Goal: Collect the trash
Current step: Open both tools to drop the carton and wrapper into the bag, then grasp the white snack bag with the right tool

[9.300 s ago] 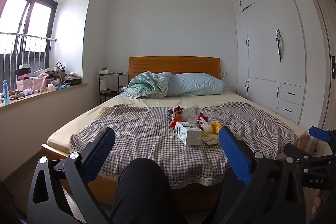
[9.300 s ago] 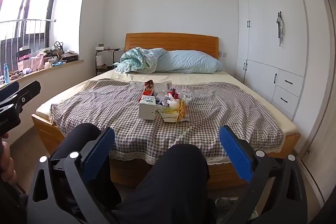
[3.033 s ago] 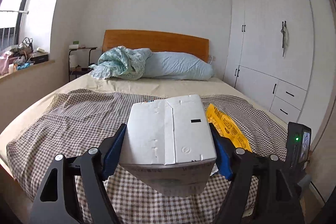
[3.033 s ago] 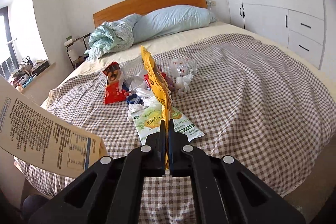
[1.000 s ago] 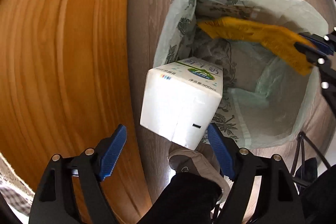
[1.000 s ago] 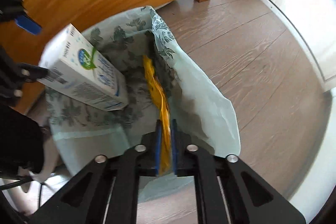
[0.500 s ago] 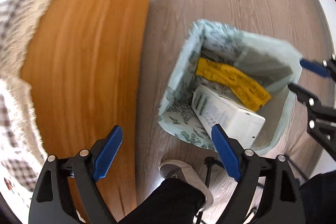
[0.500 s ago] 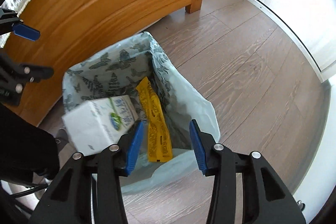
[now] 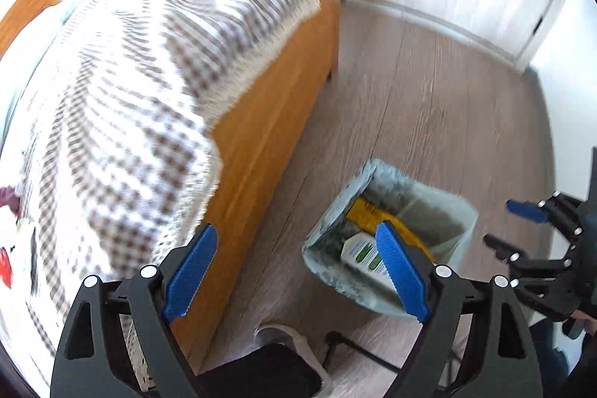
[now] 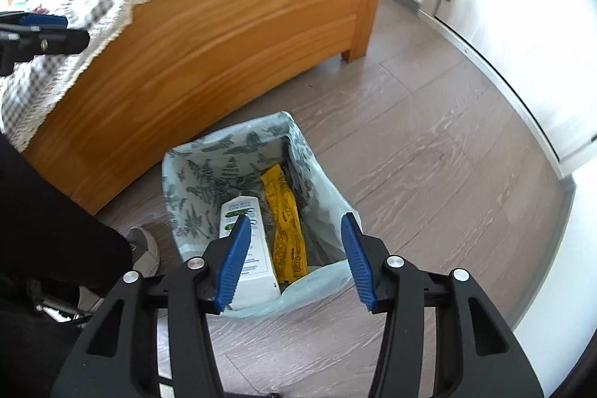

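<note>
Milk carton (image 10: 246, 245) and yellow snack wrapper (image 10: 285, 222) sit inside the trash bag (image 10: 328, 211). Above the bag, left gripper (image 9: 294, 273) gapes empty and right gripper (image 10: 293, 262) is opening, empty too.

glossy wood bed frame (image 10: 209, 36), thin plastic bin liner (image 10: 328, 196), paper carton (image 10: 250, 248).

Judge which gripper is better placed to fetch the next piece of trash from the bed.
Left, probably. The left gripper is open, empty and already faces the bed; the right gripper, its jaws opening, hangs over the bin bag.
</note>
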